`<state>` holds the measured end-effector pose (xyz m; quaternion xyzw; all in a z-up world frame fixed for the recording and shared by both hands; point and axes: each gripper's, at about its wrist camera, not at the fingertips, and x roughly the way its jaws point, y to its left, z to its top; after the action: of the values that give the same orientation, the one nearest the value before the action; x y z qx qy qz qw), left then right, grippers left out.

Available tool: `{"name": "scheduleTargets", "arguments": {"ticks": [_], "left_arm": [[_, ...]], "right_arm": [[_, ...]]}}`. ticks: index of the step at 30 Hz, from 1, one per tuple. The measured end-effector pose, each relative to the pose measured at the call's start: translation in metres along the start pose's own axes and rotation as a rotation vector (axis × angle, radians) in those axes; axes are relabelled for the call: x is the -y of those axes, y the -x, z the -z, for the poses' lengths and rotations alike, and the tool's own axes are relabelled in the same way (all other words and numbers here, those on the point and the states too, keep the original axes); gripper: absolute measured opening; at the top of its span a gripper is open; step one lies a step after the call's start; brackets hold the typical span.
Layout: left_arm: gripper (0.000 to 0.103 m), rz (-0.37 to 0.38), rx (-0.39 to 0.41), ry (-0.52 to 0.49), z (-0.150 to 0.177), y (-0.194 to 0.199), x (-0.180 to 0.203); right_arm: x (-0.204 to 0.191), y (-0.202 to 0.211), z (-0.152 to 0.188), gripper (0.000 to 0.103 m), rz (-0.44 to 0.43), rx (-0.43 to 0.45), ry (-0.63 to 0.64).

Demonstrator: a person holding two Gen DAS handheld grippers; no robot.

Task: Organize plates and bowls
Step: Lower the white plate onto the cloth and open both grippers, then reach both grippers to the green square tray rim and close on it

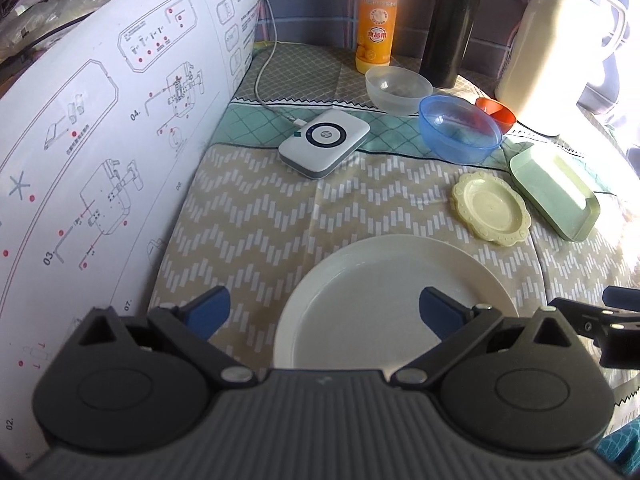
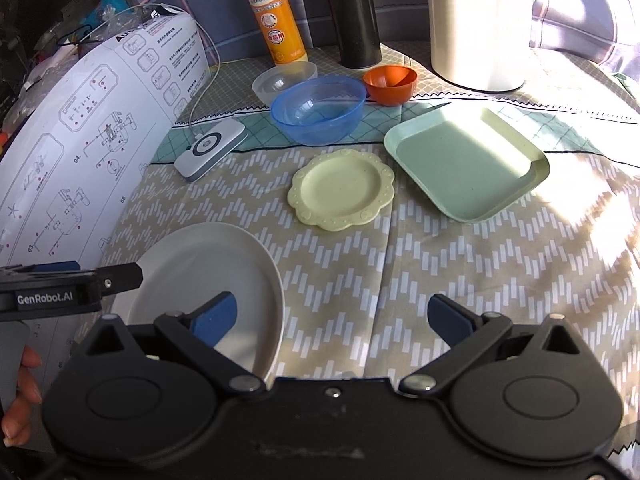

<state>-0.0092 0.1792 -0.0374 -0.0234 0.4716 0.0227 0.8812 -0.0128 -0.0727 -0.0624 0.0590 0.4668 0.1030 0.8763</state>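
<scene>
A large white round plate (image 1: 384, 296) (image 2: 200, 276) lies near the front of the patterned cloth. My left gripper (image 1: 324, 314) hangs open just above its near rim, holding nothing. My right gripper (image 2: 332, 316) is open too, over bare cloth, with its left finger above the white plate's right edge. Farther back lie a scalloped yellow plate (image 1: 492, 208) (image 2: 340, 190) and a square green dish (image 1: 556, 192) (image 2: 468, 160). Behind them stand a blue bowl (image 1: 460, 128) (image 2: 318, 108), a clear bowl (image 1: 398, 88) (image 2: 280, 80) and a small orange bowl (image 1: 496, 114) (image 2: 390, 84).
A white box with printed diagrams (image 1: 100, 152) (image 2: 80, 152) walls off the left side. A small white device with a cable (image 1: 324, 144) (image 2: 210, 148) lies mid-left. At the back stand an orange bottle (image 1: 376, 16) (image 2: 274, 12), a black flask (image 1: 452, 24) (image 2: 352, 12) and a cream jug (image 1: 552, 52) (image 2: 476, 20).
</scene>
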Motion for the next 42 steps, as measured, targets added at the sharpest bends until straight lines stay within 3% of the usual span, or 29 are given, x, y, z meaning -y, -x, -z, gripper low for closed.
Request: {"name": "scheduleTargets", "arguments": {"ticks": [10, 18, 24, 31, 37, 40, 42], "left_arm": [[0.103, 0.072, 0.033, -0.122, -0.027, -0.003, 0.063], [0.103, 0.131, 0.016, -0.239, -0.04, -0.025, 0.132], [0.103, 0.144, -0.003, -0.304, -0.055, -0.047, 0.171], [0.103, 0.146, -0.029, -0.323, -0.073, -0.073, 0.195], [0.103, 0.132, -0.057, -0.333, -0.08, -0.091, 0.206], [0.103, 0.13, -0.07, -0.334, -0.081, -0.096, 0.209], [0.103, 0.135, -0.073, -0.341, -0.081, -0.099, 0.213]], "right_arm": [[0.064, 0.009, -0.008, 0.103, 0.049, 0.069, -0.13], [0.143, 0.011, -0.027, 0.103, 0.131, 0.125, -0.284], [0.186, 0.001, -0.045, 0.102, 0.148, 0.165, -0.324], [0.208, -0.026, -0.082, 0.08, 0.15, 0.211, -0.246], [0.213, -0.069, -0.106, 0.06, 0.095, 0.175, -0.167], [0.205, -0.088, -0.111, 0.047, 0.095, 0.13, -0.112], [0.205, -0.096, -0.111, 0.03, 0.098, 0.11, -0.097]]}}
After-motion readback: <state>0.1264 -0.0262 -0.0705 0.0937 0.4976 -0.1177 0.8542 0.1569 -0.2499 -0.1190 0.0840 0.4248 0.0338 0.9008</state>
